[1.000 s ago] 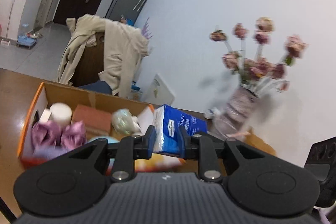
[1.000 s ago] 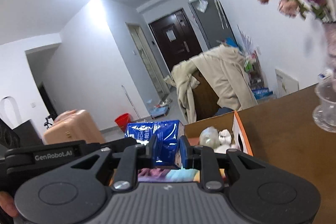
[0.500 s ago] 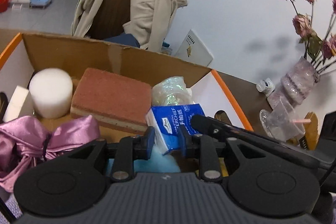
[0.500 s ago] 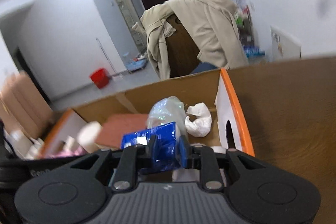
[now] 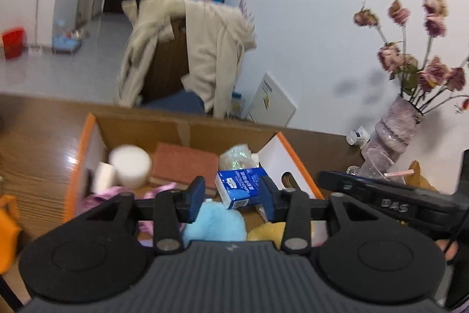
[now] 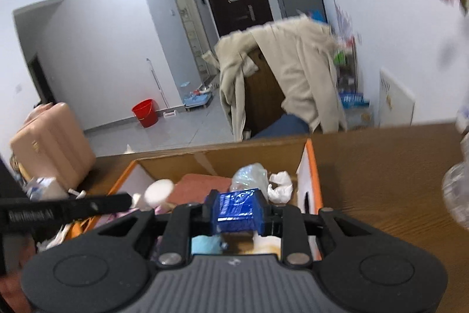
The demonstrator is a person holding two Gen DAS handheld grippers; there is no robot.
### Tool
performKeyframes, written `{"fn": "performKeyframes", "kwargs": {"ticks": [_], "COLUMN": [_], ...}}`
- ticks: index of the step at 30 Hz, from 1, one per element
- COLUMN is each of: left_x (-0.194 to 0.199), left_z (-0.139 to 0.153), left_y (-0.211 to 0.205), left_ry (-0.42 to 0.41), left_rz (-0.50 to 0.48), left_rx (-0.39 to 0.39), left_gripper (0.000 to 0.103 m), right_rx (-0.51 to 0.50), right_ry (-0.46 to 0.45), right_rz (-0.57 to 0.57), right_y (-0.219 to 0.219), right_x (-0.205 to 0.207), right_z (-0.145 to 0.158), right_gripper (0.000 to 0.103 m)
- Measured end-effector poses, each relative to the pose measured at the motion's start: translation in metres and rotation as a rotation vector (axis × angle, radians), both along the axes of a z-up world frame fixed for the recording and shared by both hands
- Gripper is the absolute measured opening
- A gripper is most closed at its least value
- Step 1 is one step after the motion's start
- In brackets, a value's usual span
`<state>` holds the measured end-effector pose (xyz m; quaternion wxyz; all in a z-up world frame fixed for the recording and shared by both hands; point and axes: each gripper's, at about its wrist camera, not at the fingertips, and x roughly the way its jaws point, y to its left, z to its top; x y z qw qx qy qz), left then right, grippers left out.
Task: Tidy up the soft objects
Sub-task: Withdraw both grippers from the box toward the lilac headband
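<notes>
The left claw (image 5: 231,197) has just been opening; its pads stand spread, and a blue tissue pack (image 5: 241,187) sits loose between them, above the box (image 5: 288,148). The right claw (image 6: 237,210) pinches another blue pack (image 6: 236,209) over the same box on the tabletop (image 6: 381,166).

A brown wooden table (image 5: 41,137) carries an open cardboard box (image 5: 187,125) and a flower vase (image 5: 392,131).

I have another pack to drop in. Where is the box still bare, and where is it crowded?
Bare: the table right of the box. Crowded: the box floor, with sponge, foam cylinder, blue plush and tissue pack.
</notes>
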<state>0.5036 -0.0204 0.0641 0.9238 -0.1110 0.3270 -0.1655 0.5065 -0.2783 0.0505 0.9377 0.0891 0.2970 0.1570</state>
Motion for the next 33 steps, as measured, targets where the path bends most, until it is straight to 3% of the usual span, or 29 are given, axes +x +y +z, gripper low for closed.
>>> {"fn": "performKeyframes", "kwargs": {"ticks": [3,5,7,10,12,15,19,22,26,33], "left_x": [-0.051,-0.089,-0.128,-0.188,-0.229,-0.291,-0.361,-0.386,-0.394,-0.371], "left_z": [0.02,0.027,0.032,0.036,0.033,0.007,-0.034,-0.054,-0.061,-0.06], "left_y": [0.007,0.009,0.013,0.019,0.02,0.019,0.019,0.022,0.022,0.017], "left_ry": [-0.058,-0.097,-0.144,-0.215,-0.288,-0.377,-0.392,-0.341,-0.304,-0.274], "left_rz": [-0.001,0.009,0.01,0.001,-0.006,0.059,0.112,0.105,0.098,0.088], "left_rx": [0.073,0.134,0.182,0.219,0.252,0.33,0.289,0.281,0.283,0.25], "left_gripper": [0.046,0.048,0.057,0.074,0.089,0.098,0.101,0.103,0.103,0.103], "right_rx": [-0.045,-0.063,-0.093,-0.154,-0.181,-0.201,-0.212,-0.166,-0.131,-0.113], "right_ry": [-0.059,-0.085,-0.117,-0.19,-0.229,-0.256,-0.304,-0.236,-0.128,-0.128], "right_rz": [0.022,0.042,0.064,0.065,0.083,0.057,0.018,-0.033,0.007,-0.012], "right_y": [-0.005,-0.009,-0.012,-0.013,-0.013,-0.008,0.003,0.011,0.018,0.016], "right_x": [-0.05,-0.083,-0.121,-0.182,-0.22,-0.277,-0.35,-0.384,-0.405,-0.398], "right_z": [0.032,0.047,0.059,0.065,0.06,0.039,-0.005,-0.037,-0.069,-0.07], "right_gripper": [0.036,0.037,0.043,0.065,0.068,0.07,0.08,0.081,0.081,0.081]}}
